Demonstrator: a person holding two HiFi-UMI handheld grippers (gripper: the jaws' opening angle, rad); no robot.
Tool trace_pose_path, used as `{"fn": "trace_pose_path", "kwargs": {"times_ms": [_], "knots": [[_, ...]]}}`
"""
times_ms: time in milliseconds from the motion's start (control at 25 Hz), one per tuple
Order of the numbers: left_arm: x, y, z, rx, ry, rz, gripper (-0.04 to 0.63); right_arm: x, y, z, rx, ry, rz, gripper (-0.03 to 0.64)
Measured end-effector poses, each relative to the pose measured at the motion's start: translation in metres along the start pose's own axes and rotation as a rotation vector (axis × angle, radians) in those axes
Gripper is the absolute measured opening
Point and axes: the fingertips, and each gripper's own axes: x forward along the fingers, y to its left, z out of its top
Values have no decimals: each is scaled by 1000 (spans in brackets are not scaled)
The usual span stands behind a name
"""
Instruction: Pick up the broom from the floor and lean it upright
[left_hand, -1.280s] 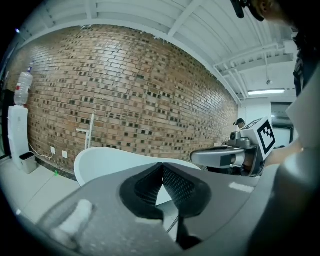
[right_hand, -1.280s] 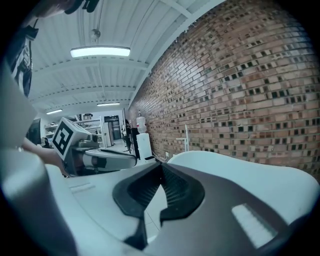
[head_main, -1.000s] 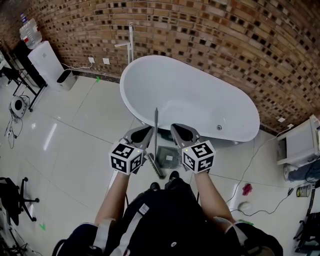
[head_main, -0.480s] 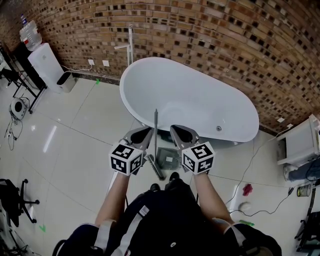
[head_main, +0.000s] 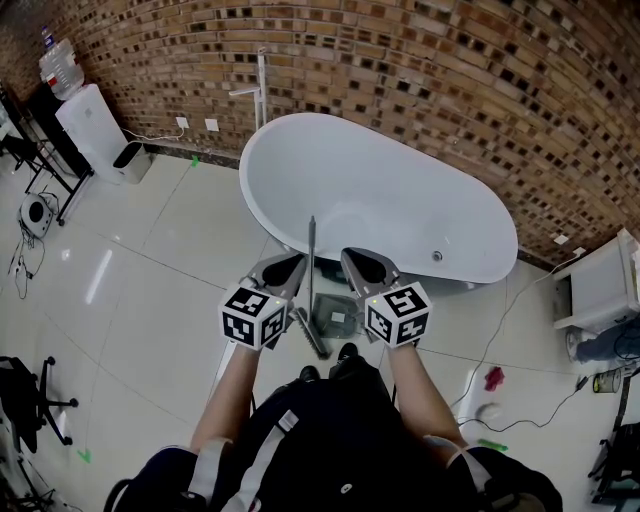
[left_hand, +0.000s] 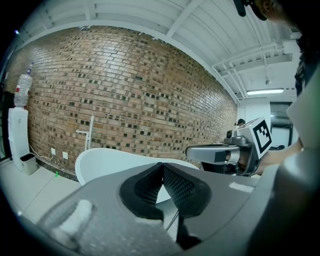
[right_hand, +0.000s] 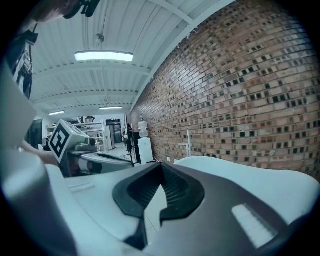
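The broom shows in the head view between my two grippers. Its thin grey handle (head_main: 312, 255) runs up against the near side of the white bathtub (head_main: 400, 190), and its brush head (head_main: 311, 335) rests on the floor beside a grey dustpan (head_main: 337, 315). My left gripper (head_main: 297, 264) hangs just left of the handle, shut and empty. Just right of the handle, my right gripper (head_main: 351, 257) is also shut with nothing in it. In the left gripper view the jaws (left_hand: 161, 166) meet, tub behind. The right gripper view shows closed jaws (right_hand: 160, 166).
A brick wall (head_main: 450, 70) stands behind the tub, with a floor-standing faucet (head_main: 262, 85) at its left end. A white appliance (head_main: 95, 125) is at the far left, a black chair (head_main: 25, 395) at the near left. At the right are a white cabinet (head_main: 600, 285) and cables.
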Motion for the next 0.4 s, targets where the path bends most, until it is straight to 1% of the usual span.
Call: {"fn": "trace_pose_path", "kwargs": {"times_ms": [400], "knots": [[1,0,-6,-4,6,3,2,1,1,-4,-2,2,3,5]]}}
